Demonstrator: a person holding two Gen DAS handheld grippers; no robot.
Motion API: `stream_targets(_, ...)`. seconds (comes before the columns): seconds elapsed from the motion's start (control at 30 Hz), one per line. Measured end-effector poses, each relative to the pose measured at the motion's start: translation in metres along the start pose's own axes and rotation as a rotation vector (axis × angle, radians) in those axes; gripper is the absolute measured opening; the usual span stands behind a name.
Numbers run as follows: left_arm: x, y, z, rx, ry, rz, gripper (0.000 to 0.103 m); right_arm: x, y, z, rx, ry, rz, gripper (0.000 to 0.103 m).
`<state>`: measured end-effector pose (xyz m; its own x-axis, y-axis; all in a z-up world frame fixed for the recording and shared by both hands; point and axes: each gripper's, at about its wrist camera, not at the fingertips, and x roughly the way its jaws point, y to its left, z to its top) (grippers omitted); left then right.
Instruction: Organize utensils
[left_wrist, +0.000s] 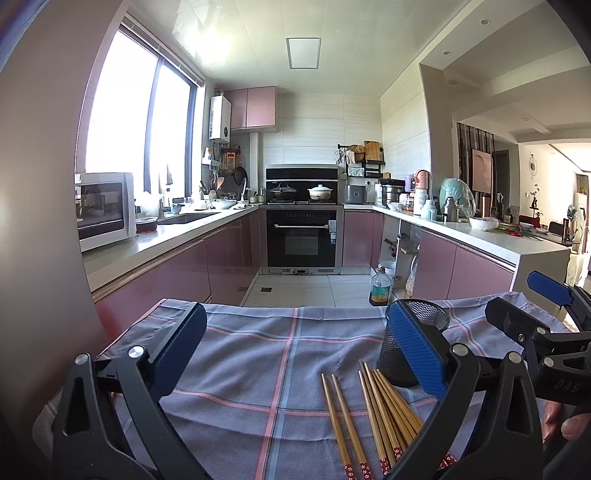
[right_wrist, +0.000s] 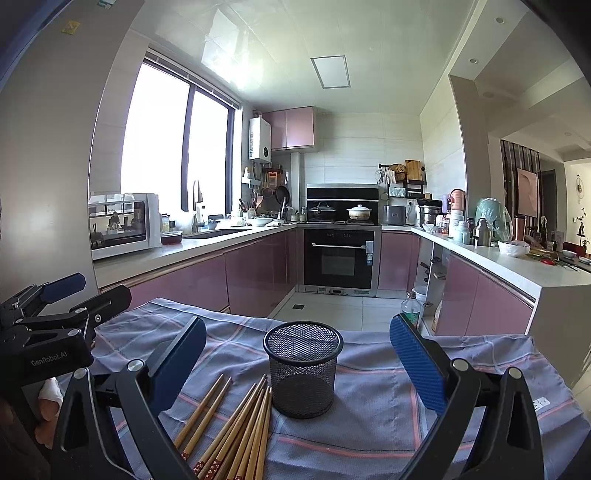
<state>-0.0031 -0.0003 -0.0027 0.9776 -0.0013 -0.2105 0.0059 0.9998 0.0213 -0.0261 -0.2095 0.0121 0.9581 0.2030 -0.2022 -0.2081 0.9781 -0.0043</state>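
A desk is covered by a grey-blue checked cloth (right_wrist: 369, 424) with pink and blue lines. On the cloth stands an upright black mesh cup (right_wrist: 303, 367). Just left of the cup and nearer the camera lie wooden chopsticks (right_wrist: 236, 432), fanned, two set slightly apart farther left.

Both wrist views low over the table, facing the kitchen, sharing mesh cup (left_wrist: 413, 339), chopsticks (right_wrist: 236, 424), seemingly close.
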Motion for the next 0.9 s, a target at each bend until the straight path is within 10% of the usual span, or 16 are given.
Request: stream_targets(0.9, 0.0002, 0.0007, -0.0007, -0.001, 0.0, -0.001, 0.097, 0.0004, -0.0019, 0.0003, 0.002, 0.003, -0.002, 0.096)
